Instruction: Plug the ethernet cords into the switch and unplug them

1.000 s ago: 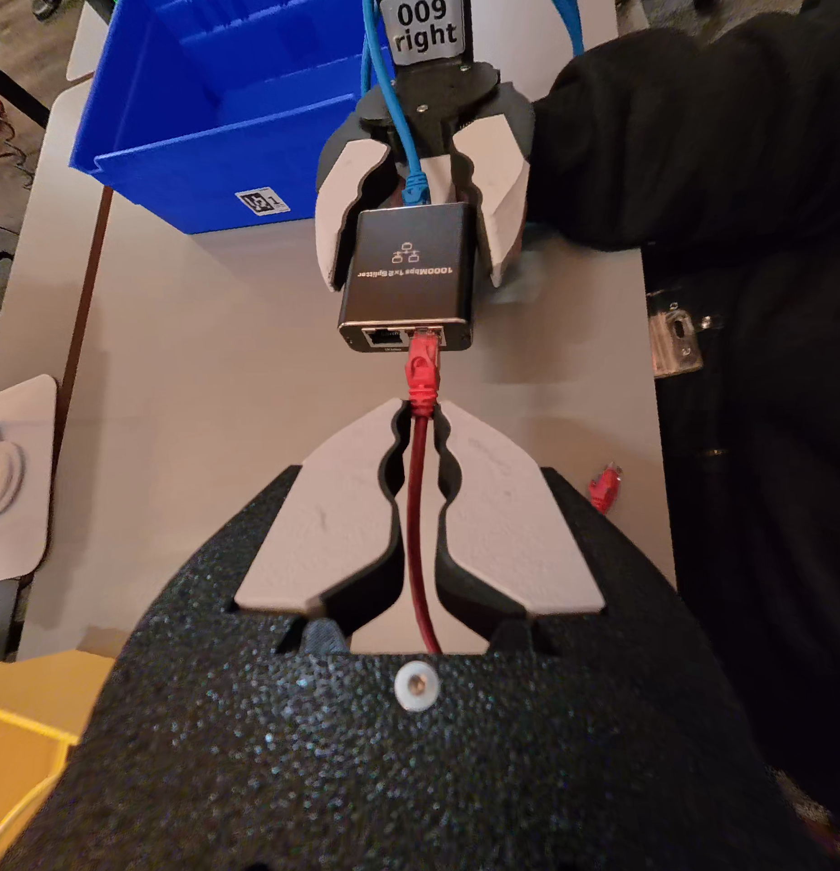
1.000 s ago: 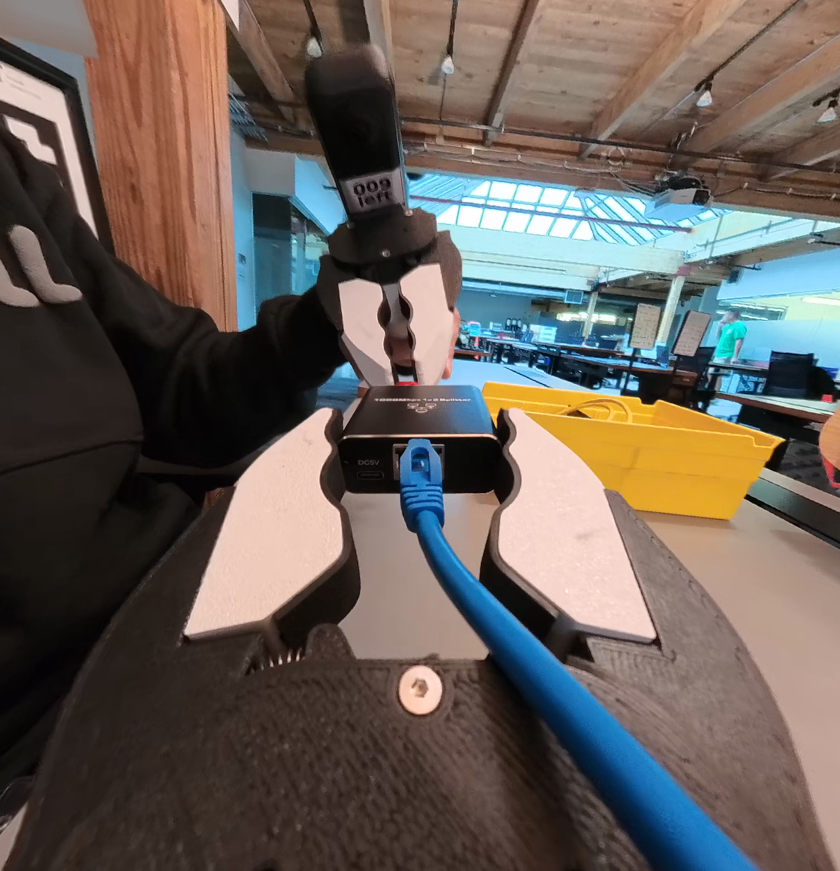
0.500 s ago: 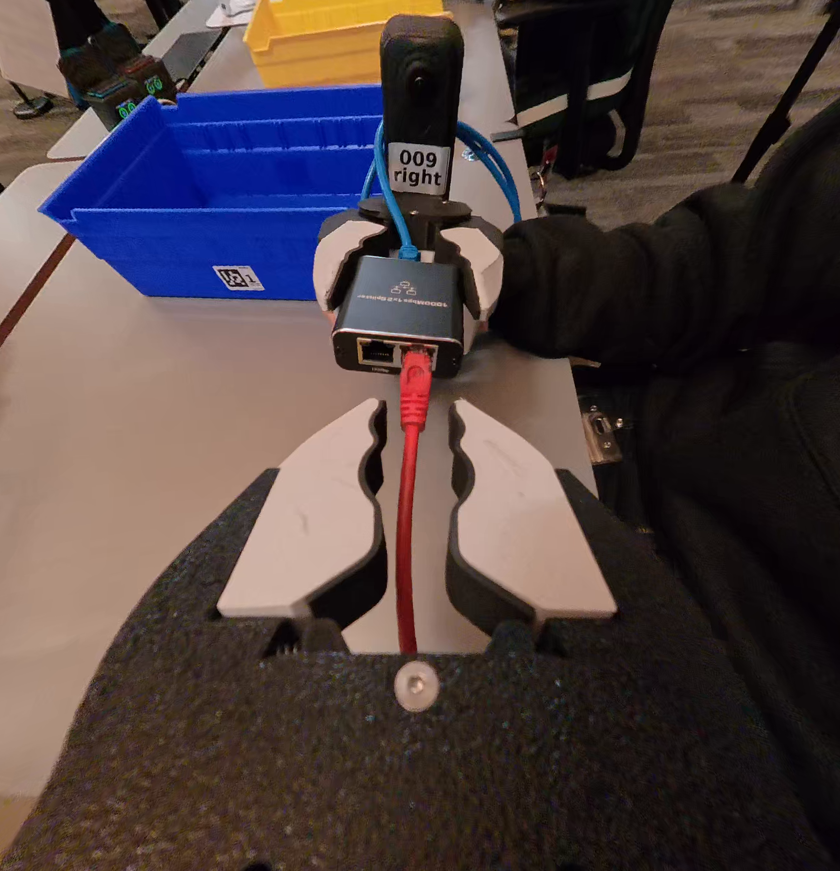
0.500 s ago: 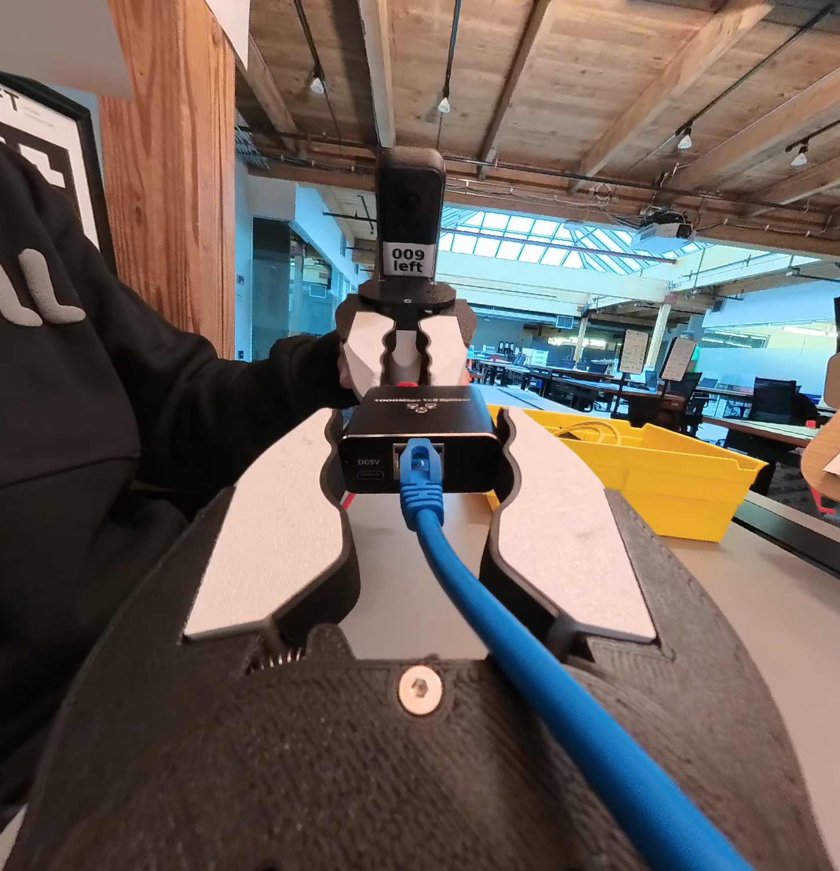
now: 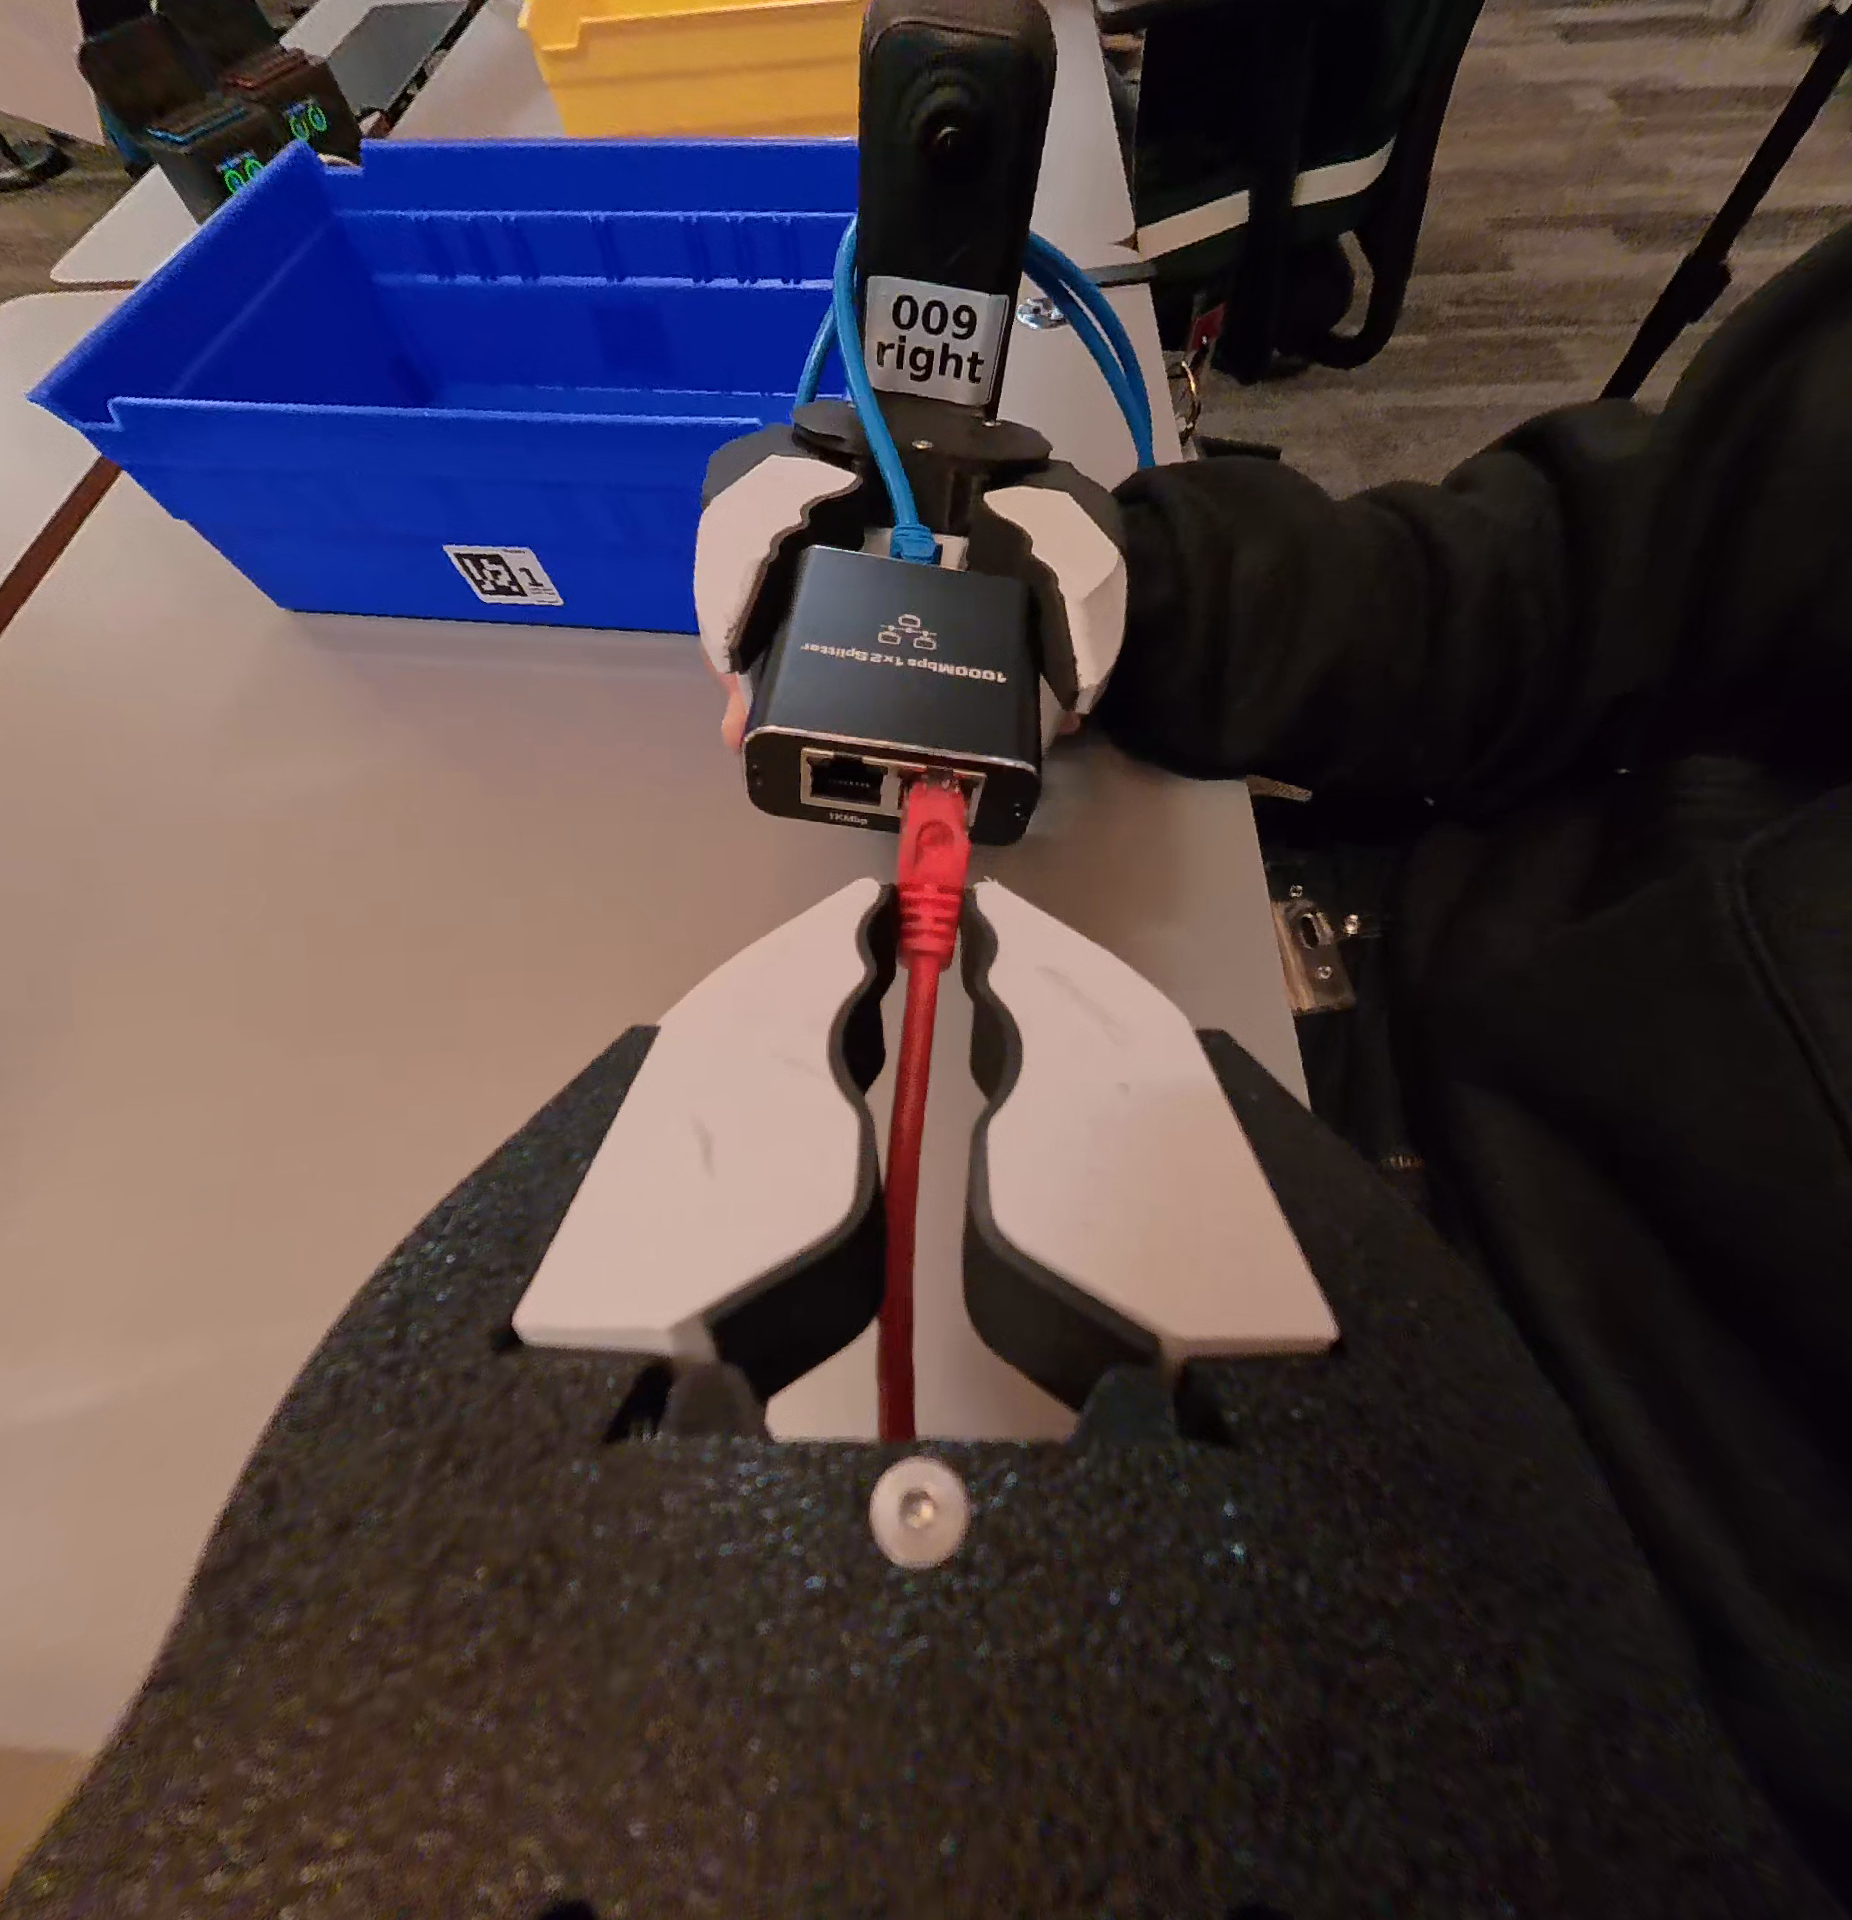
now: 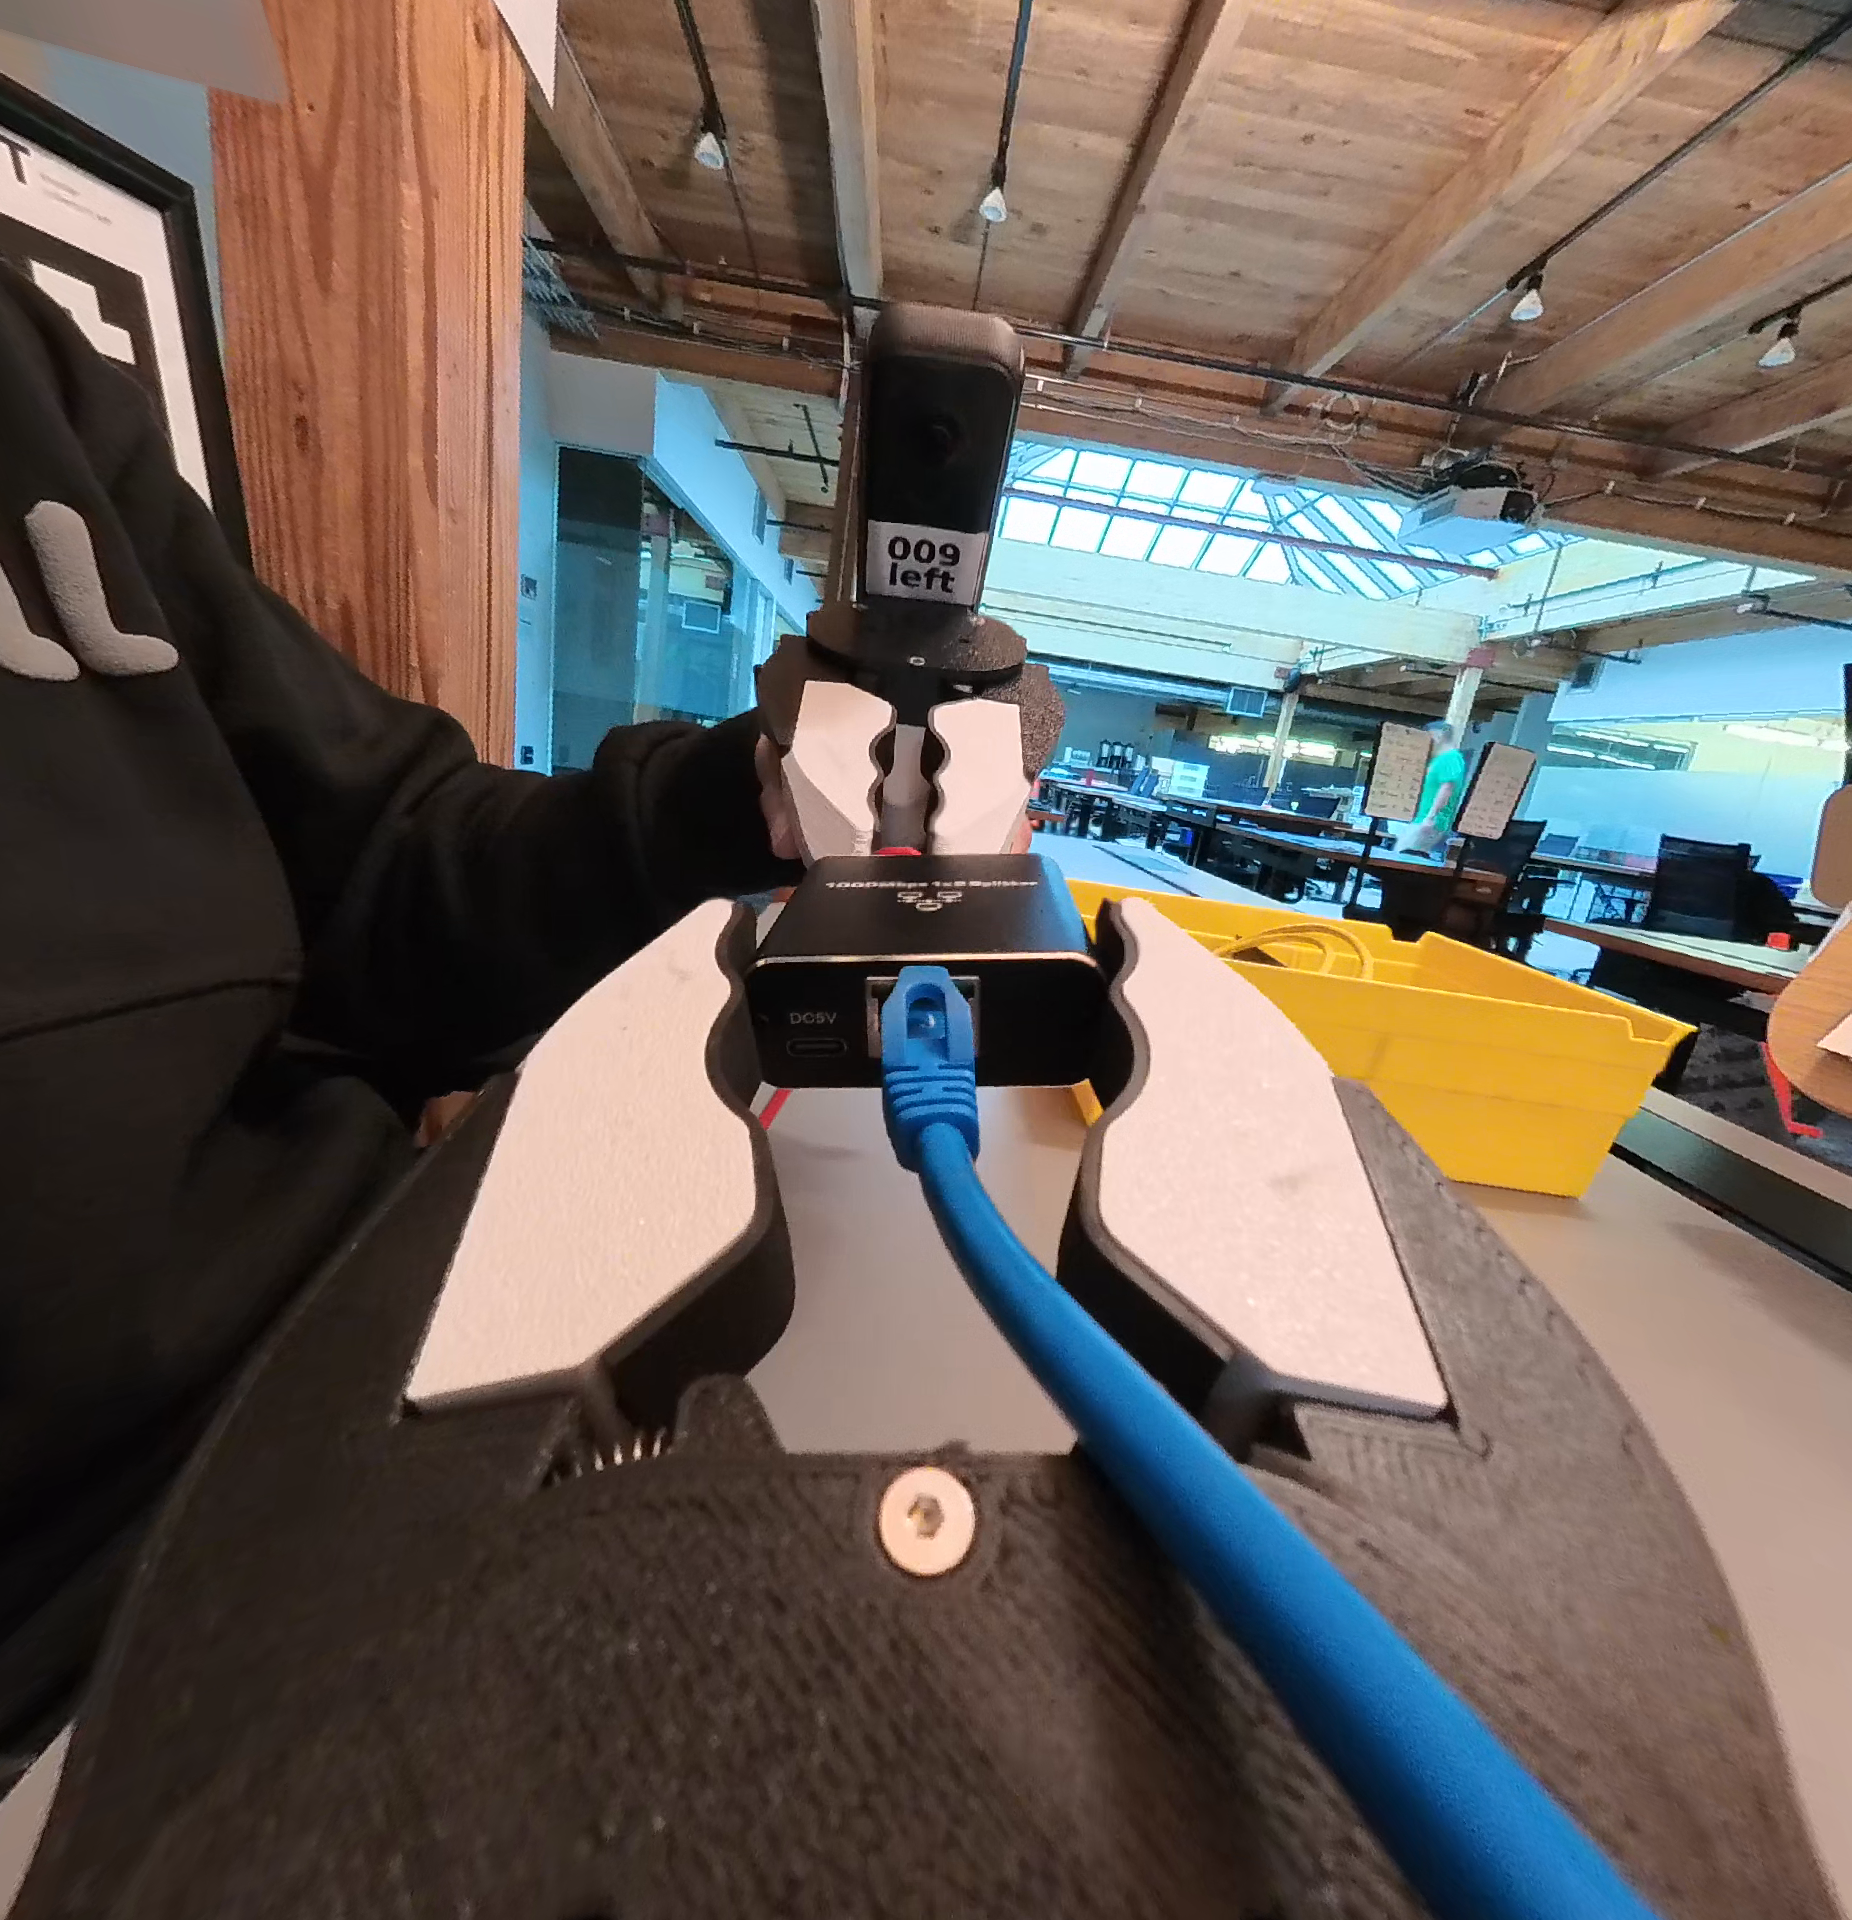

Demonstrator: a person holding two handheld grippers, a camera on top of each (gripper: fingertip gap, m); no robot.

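A black switch (image 5: 901, 665) is held above the grey table (image 5: 330, 883) by my right gripper (image 6: 924, 925), which is shut on its two sides. A blue cord (image 6: 1109, 1351) is plugged into the switch face toward the right wrist view. A red cord (image 5: 906, 1143) is plugged into the right-hand port of the opposite face; the port beside it is empty. My left gripper (image 5: 930, 894) is closed around the ribbed boot of the red plug (image 5: 934, 842), just behind the switch. It also shows in the right wrist view (image 6: 906, 836) beyond the switch.
A blue bin (image 5: 434, 436) stands on the table behind the switch at the left. A yellow bin (image 6: 1421, 1039) with a yellow cable in it sits on the table right of the switch. A person's black sleeve (image 5: 1421, 623) reaches in from the right.
My left gripper let go of the red cord behind the plug, opened, then closed again farther forward on the plug's boot. Both grippers levelled out. The switch stays in the right gripper.
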